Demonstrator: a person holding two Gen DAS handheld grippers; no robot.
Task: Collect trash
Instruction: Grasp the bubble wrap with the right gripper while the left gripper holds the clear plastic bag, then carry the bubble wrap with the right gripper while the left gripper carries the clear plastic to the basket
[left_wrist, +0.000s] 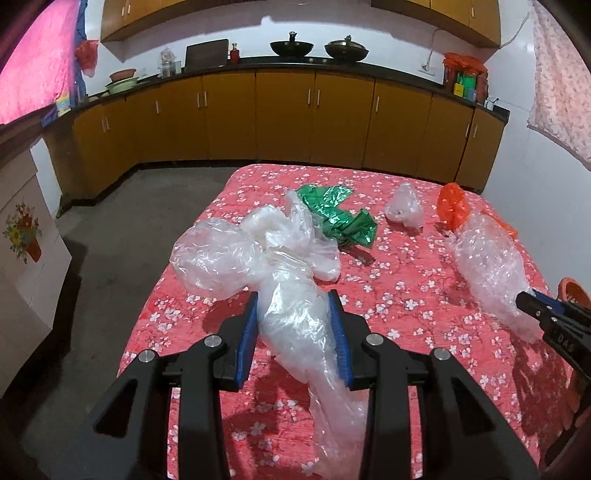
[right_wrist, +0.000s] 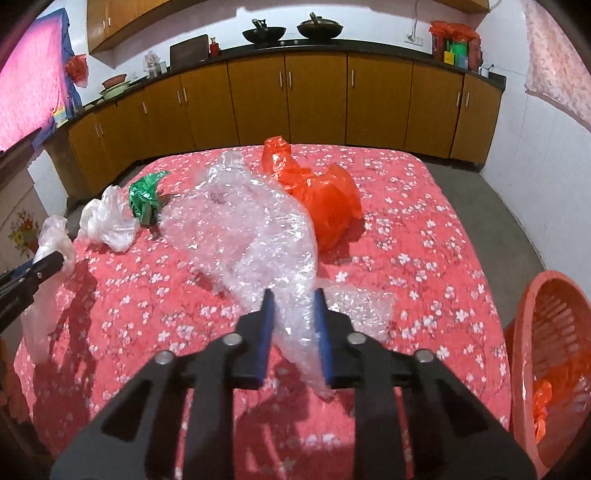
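Note:
My left gripper (left_wrist: 295, 299) is shut on a crumpled clear plastic bag (left_wrist: 280, 266) lifted over the red flowered tablecloth (left_wrist: 406, 325). My right gripper (right_wrist: 293, 295) is shut on a sheet of bubble wrap (right_wrist: 251, 229); it also shows in the left wrist view (left_wrist: 491, 266) with the right gripper (left_wrist: 532, 299) at its near end. A green foil wrapper (left_wrist: 332, 214), a small clear bag (left_wrist: 404, 206) and an orange plastic bag (right_wrist: 325, 195) lie on the table. The left gripper (right_wrist: 48, 264) shows at the left edge of the right wrist view.
An orange plastic basket (right_wrist: 546, 354) stands off the table's right edge with orange plastic inside. Yellow-brown kitchen cabinets (left_wrist: 284, 114) run along the back wall, with pans on the counter. Grey floor (left_wrist: 110, 240) lies left of the table.

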